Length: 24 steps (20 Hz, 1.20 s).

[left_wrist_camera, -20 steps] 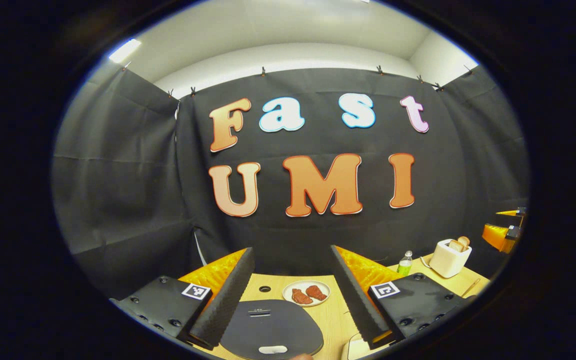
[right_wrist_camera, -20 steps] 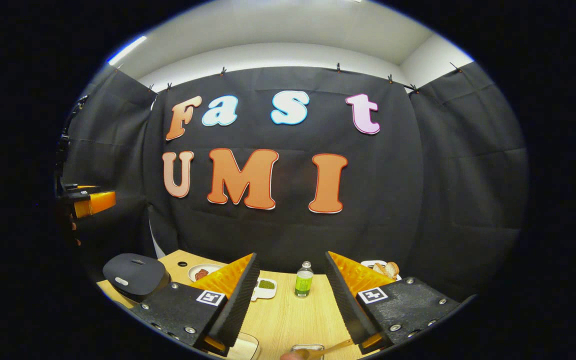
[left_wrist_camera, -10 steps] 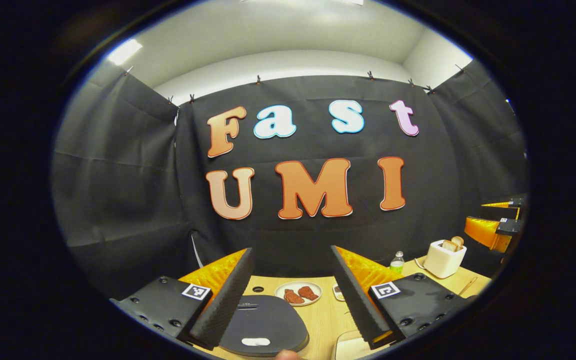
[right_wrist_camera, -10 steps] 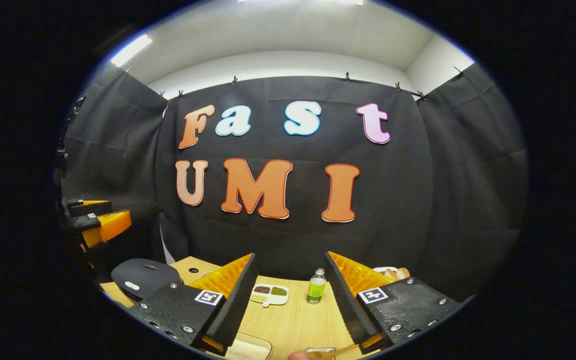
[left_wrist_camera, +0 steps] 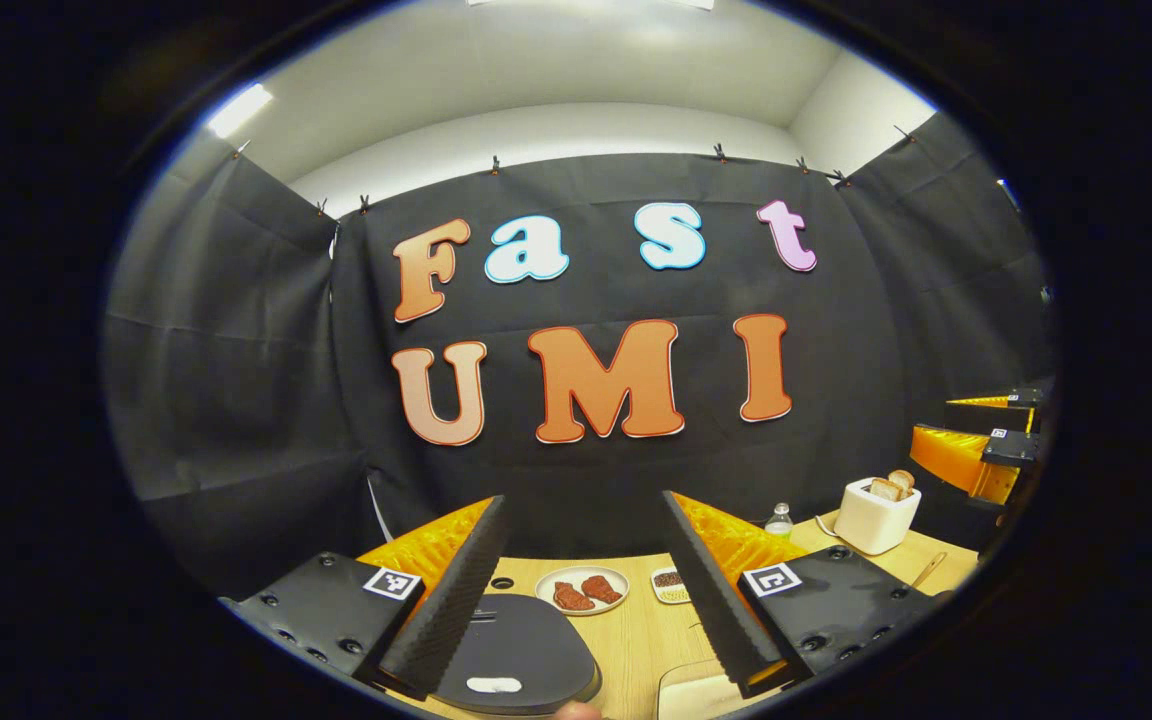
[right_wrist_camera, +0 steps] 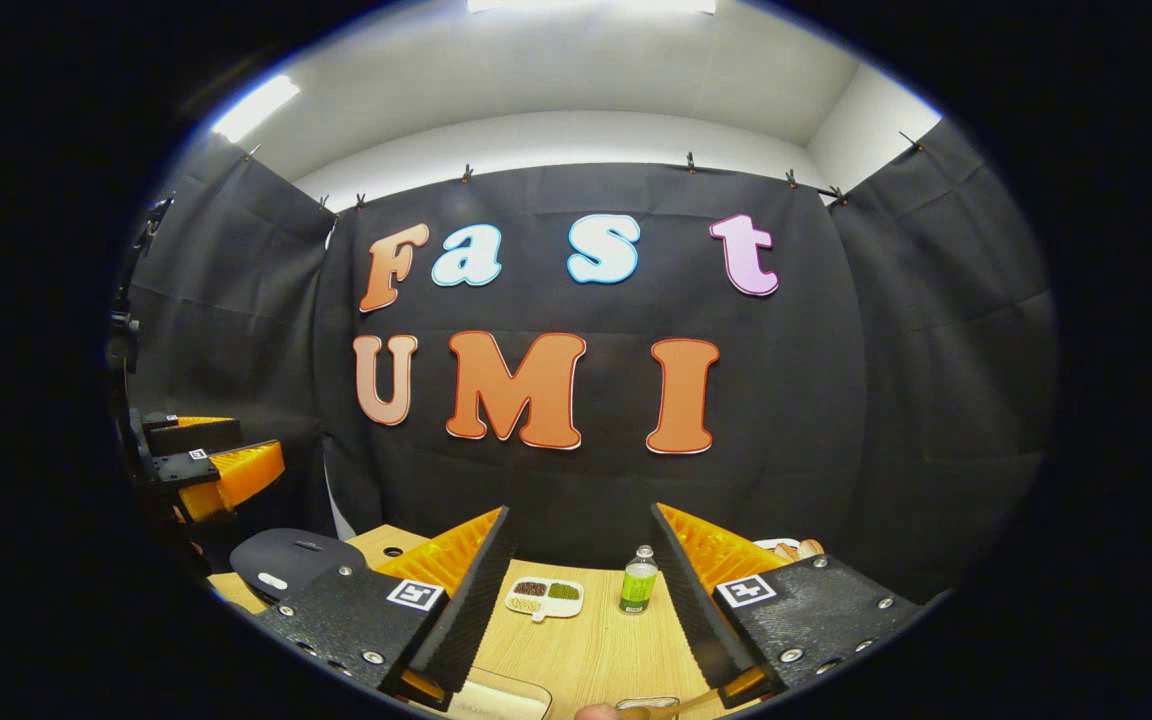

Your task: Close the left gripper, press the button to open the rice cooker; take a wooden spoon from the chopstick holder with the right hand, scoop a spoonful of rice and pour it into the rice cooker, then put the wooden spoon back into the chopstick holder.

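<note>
Left gripper view puts the rice cooker [left_wrist_camera: 516,655] low in the picture, its dark lid shut and a pale button [left_wrist_camera: 494,685] on the near edge of that lid. The left gripper [left_wrist_camera: 581,590] hangs above the cooker with its two fingers spread wide and nothing between them; the cooker lies under the gap and partly behind one finger.

The step in hand looks like the first one: pressing the fingers together, then pushing the button. Done well, the fingers meet fully before they come down, so one blunt tip lands on the button rather than straddling it. The push is best aimed squarely at the pale patch, since the lid slopes away around it and a tip could slide off. The lid probably swings up away from the button, so backing off toward the near side keeps the gripper clear.

Beyond the cooker sits a plate [left_wrist_camera: 582,590] with two reddish pieces, and beside that a small dish [left_wrist_camera: 669,585]. Farther from the cooker stand a bottle [left_wrist_camera: 779,520] and a toaster [left_wrist_camera: 876,515] holding bread, all on the wooden table [left_wrist_camera: 636,640].

In the right gripper view the right gripper [right_wrist_camera: 581,595] is also spread and empty, held well off to the side of the cooker [right_wrist_camera: 286,562]. A wooden spoon handle [right_wrist_camera: 671,705] may be peeking at the bottom edge, though I cannot tell for sure.
</note>
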Each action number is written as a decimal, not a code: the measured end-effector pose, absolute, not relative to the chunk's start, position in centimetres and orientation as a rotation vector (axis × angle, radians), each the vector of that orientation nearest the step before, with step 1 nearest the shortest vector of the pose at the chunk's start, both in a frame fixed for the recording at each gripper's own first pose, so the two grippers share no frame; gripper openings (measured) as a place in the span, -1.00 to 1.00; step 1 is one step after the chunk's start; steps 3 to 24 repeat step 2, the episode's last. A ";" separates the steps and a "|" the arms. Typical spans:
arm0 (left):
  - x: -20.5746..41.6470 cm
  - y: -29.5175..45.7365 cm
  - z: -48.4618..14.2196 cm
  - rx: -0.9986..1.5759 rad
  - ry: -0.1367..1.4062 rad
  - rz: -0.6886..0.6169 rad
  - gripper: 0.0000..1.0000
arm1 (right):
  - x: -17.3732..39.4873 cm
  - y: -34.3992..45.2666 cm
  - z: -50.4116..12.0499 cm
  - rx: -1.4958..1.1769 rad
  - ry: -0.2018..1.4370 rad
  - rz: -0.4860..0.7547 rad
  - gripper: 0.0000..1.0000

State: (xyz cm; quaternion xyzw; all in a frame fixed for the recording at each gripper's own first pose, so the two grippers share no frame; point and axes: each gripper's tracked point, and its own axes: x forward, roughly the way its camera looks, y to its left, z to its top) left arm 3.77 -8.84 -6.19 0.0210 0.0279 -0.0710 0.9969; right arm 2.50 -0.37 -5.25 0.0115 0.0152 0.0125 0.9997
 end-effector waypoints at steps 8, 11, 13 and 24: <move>3.8 -8.9 -6.5 0.043 0.066 -0.151 1.00 | 2.5 -0.3 -5.5 0.034 0.046 0.026 0.62; 3.8 -8.9 -6.5 0.043 0.066 -0.151 1.00 | 2.5 -0.3 -5.5 0.034 0.046 0.026 0.62; 3.8 -8.9 -6.5 0.043 0.066 -0.151 1.00 | 2.5 -0.3 -5.5 0.034 0.046 0.026 0.62; 3.8 -8.9 -6.5 0.043 0.066 -0.151 1.00 | 2.5 -0.3 -5.5 0.034 0.046 0.026 0.62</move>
